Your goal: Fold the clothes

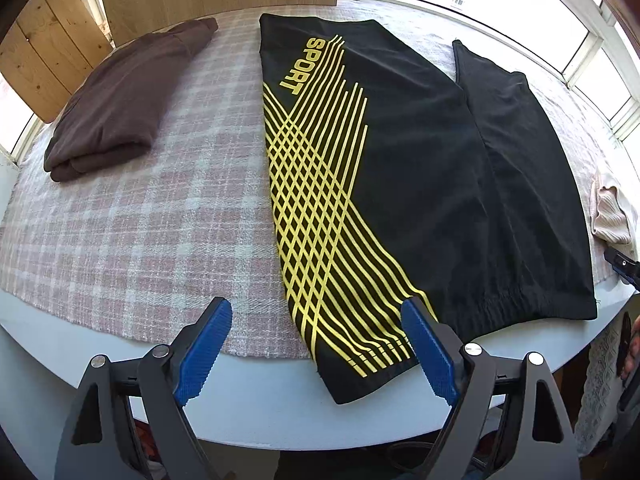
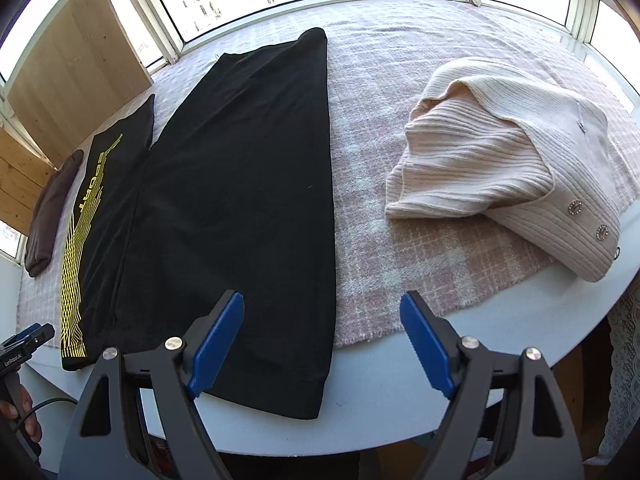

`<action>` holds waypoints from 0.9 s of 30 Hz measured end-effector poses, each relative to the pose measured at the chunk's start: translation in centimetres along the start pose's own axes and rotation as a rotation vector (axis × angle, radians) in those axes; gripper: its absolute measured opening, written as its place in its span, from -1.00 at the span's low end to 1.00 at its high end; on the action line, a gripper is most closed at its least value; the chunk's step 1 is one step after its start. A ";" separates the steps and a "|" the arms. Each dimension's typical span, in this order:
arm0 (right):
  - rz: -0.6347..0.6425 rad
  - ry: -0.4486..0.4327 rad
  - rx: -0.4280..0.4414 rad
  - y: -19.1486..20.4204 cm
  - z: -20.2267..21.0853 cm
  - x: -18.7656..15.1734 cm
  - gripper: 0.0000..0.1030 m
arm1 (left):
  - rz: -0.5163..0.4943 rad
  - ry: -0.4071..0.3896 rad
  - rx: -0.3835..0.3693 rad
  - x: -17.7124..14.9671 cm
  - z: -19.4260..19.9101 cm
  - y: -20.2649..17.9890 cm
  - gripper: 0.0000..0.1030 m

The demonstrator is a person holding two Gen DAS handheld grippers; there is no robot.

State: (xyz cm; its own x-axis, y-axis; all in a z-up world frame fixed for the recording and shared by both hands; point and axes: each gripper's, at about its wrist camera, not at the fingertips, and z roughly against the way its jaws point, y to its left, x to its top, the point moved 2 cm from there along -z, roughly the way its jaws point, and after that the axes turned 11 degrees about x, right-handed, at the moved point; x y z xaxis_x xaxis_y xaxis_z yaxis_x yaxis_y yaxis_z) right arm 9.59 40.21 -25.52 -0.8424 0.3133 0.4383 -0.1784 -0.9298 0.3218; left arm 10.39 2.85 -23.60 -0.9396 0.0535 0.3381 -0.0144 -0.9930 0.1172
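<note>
Shorts, black with yellow SPORT stripes, lay flat on the plaid blanket, long axis running away from both cameras, waistband at the near bench edge and overhanging it slightly, legs pointing toward the windows. Left gripper hovered at the near edge, jaws wide open, nothing held; striped left leg's waistband corner sat between them, toward the right-hand jaw. Right gripper also wide open and empty, the plain leg's near corner between its jaws, lower left. Each hand was nearer its own corner, so a lengthwise fold looked like the likely next move. Folded brown garment sat left, cream ribbed cardigan right, both well apart from the shorts
</note>
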 end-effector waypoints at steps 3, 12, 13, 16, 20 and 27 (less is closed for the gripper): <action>0.068 -0.028 -0.003 0.3 -0.1 3.9 0.55 | -0.044 -0.046 -0.033 1.2 0.4 -3.6 0.67; 0.215 -0.116 -0.081 -3.0 -5.2 22.3 0.55 | -0.135 -0.186 -0.120 3.5 2.6 -17.8 0.67; 0.206 -0.099 -0.082 -3.9 -6.5 24.2 0.55 | -0.146 -0.197 -0.121 3.6 2.8 -19.4 0.67; 0.164 -0.063 -0.051 -5.9 -10.1 27.9 0.55 | -0.181 -0.213 -0.119 3.6 3.2 -23.7 0.67; 0.164 -0.012 -0.020 -6.9 -13.8 30.0 0.55 | -0.234 -0.208 -0.121 2.3 3.3 -28.1 0.67; 0.176 0.070 0.052 -9.0 -16.7 31.7 0.55 | -0.437 -0.248 -0.204 -1.7 5.0 -34.5 0.67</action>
State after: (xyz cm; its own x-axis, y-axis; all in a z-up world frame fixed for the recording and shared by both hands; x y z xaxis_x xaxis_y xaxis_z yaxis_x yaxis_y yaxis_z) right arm -23.99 55.25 -28.59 -0.8922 0.1303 0.4325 0.0001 -0.9574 0.2887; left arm 14.22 37.53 -23.57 -0.7225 0.4652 0.5115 -0.4752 -0.8715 0.1215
